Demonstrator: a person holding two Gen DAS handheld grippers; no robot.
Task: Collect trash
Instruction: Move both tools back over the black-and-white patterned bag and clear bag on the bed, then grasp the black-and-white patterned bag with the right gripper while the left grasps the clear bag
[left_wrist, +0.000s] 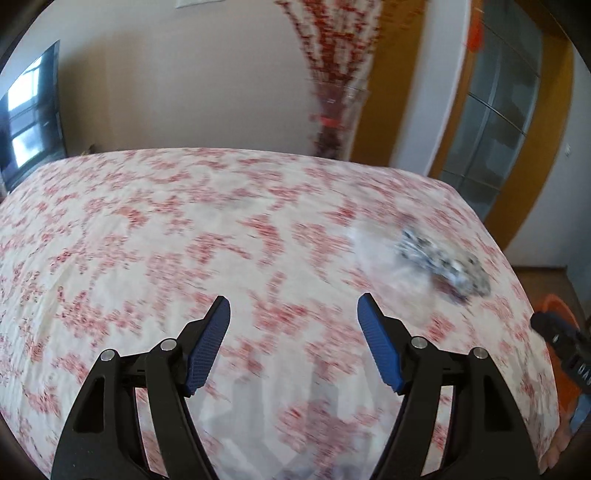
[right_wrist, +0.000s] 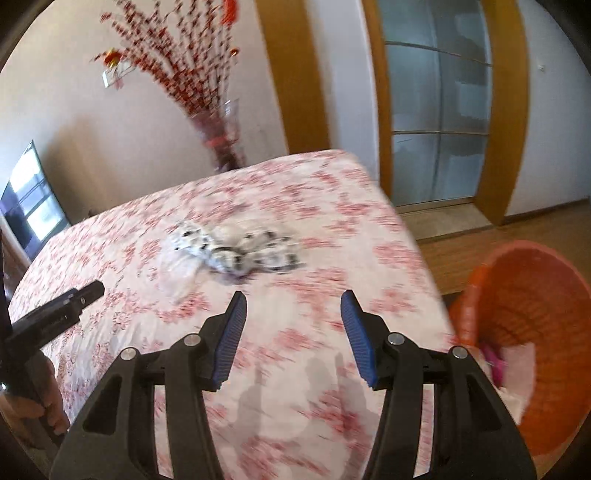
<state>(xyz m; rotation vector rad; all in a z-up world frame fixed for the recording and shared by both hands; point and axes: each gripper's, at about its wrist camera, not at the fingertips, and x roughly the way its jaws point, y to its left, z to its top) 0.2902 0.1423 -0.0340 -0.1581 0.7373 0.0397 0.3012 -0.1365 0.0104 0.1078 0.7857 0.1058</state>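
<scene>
— What covers the table?
— A red-flowered cloth (right_wrist: 303, 206). Crumpled black-and-white trash (right_wrist: 236, 251) lies far of the right gripper (right_wrist: 293, 330), untouched.
— The claws?
— Right gripper and left gripper (left_wrist: 293, 334) both spread wide, empty.
— The room?
— Orange basket (right_wrist: 517, 295) right of the table, vase of red branches (right_wrist: 218, 125) behind, glazed door (right_wrist: 439, 110) far right.

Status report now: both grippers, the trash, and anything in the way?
Left gripper open, empty. Right gripper open, empty. Crumpled wrapper lies on table, ahead of right fingers. Orange basket beside table; path looks clear.
</scene>
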